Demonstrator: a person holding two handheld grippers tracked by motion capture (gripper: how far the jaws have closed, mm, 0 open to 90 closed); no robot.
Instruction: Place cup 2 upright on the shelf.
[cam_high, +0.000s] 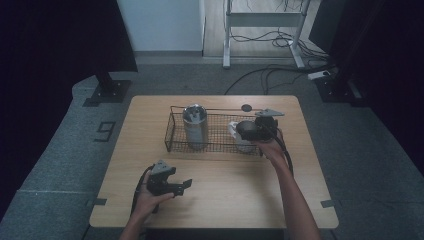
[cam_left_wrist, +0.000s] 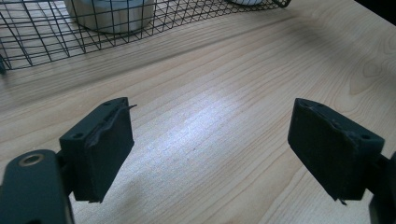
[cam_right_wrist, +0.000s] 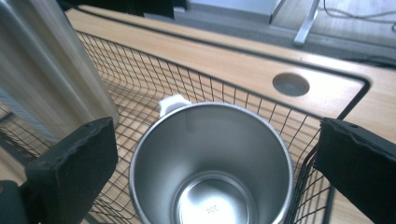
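A black wire basket (cam_high: 172, 131) stands on the wooden table (cam_high: 225, 180). In its left half stands a tall steel tumbler (cam_high: 195, 127), upright. A steel cup (cam_right_wrist: 210, 154) with a white handle (cam_right_wrist: 172, 103) sits in the right half, mouth up and empty. My right gripper (cam_right_wrist: 219, 135) hangs open over the cup (cam_high: 243, 140), a jaw on each side of the rim and apart from it. My left gripper (cam_high: 181, 186) rests low over the bare table in front of the basket, open with only wood between its jaws (cam_left_wrist: 210, 130).
A round cable hole (cam_high: 246, 107) lies in the table behind the basket. The basket's mesh wall (cam_left_wrist: 37, 32) rises just ahead of my left gripper. Bare wood spreads across the table's front half. Cables and a desk frame (cam_high: 265, 30) lie on the floor beyond.
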